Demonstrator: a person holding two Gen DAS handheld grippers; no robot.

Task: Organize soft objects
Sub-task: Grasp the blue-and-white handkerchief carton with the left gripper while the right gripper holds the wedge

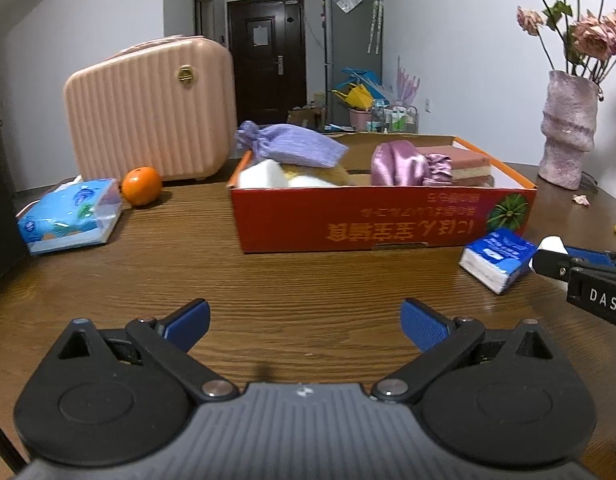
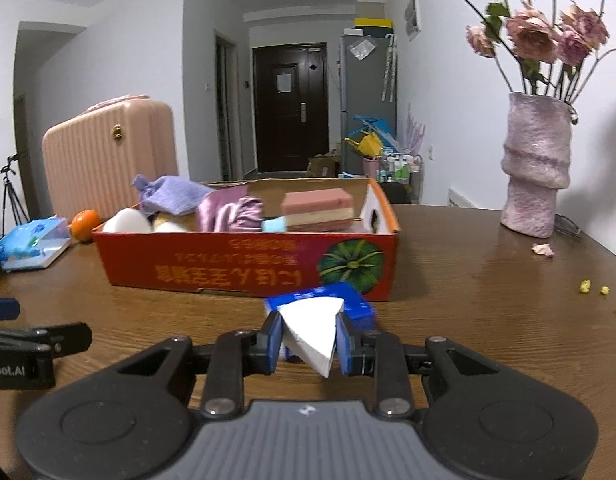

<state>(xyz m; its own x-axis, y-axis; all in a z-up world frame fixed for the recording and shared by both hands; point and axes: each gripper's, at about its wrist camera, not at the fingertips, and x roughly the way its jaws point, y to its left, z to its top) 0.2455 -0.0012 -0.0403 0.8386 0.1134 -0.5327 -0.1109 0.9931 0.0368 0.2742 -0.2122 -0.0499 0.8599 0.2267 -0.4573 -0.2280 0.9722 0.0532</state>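
On brown wooden table [image 2: 468,280], just before red cardboard box [image 2: 243,268]: right claw [image 2: 308,344] clamped on white wedge-shaped sponge [image 2: 312,328], tip pointing down toward camera, long axis roughly along fingers. Blue tissue pack [image 2: 348,300] just beyond, beside box. Left claw [image 1: 305,324] wide, holding nothing.

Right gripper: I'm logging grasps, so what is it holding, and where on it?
The right gripper is shut on the tissue pack, its pads pinching the white end; the left gripper holds nothing.
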